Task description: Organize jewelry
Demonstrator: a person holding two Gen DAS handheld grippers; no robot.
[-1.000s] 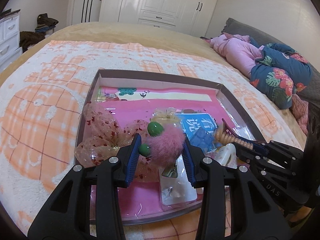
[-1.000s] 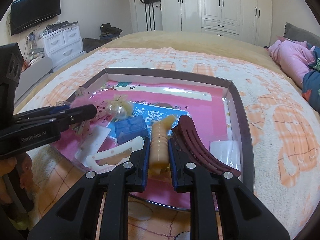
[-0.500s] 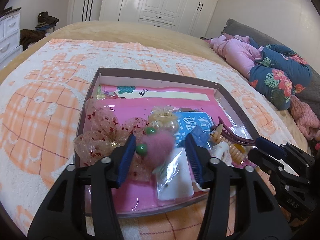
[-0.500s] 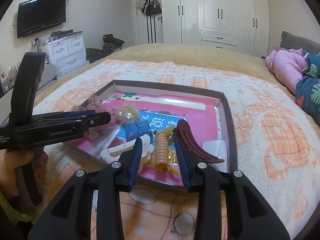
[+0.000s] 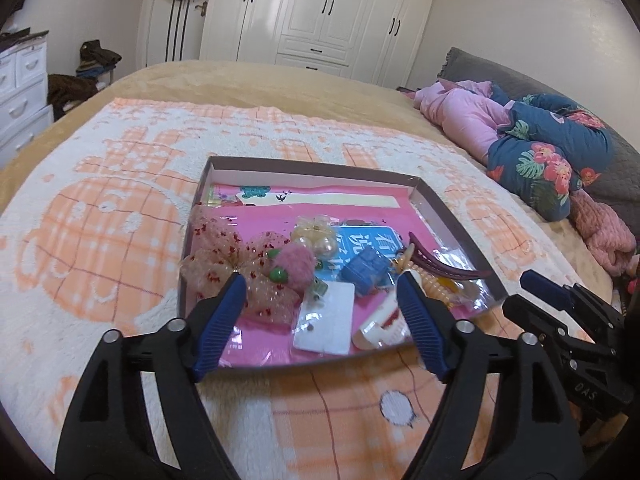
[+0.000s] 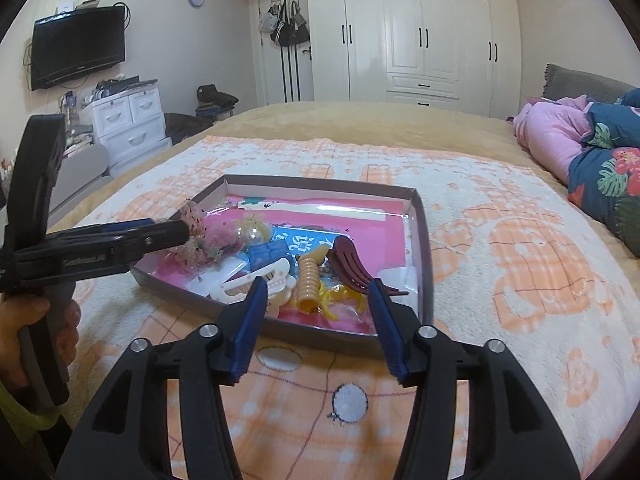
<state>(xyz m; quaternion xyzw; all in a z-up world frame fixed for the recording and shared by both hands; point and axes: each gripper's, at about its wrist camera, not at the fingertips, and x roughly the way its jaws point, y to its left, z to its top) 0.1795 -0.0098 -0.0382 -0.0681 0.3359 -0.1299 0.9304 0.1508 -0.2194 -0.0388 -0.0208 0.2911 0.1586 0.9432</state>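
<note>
— Pink fluff, that pompom [image 5: 295, 264]: where is it?
— In the tray [image 5: 308, 171] on the blanket [image 5: 100, 220], left part, beside the sheer bow [image 5: 224, 264].
— And the left gripper [image 5: 320, 284]?
— Jaws opening, nothing between them.
— The right gripper [image 6: 318, 286]?
— Opening too, empty; the tan spiral clip [image 6: 309, 280] lies in the tray's near right corner.

A home bedroom is shown: a blanketed bed [image 6: 500, 208] below the gripper, white wardrobes [image 6: 408, 32] ahead, a wall-mounted television [image 6: 78, 50] leftward.
</note>
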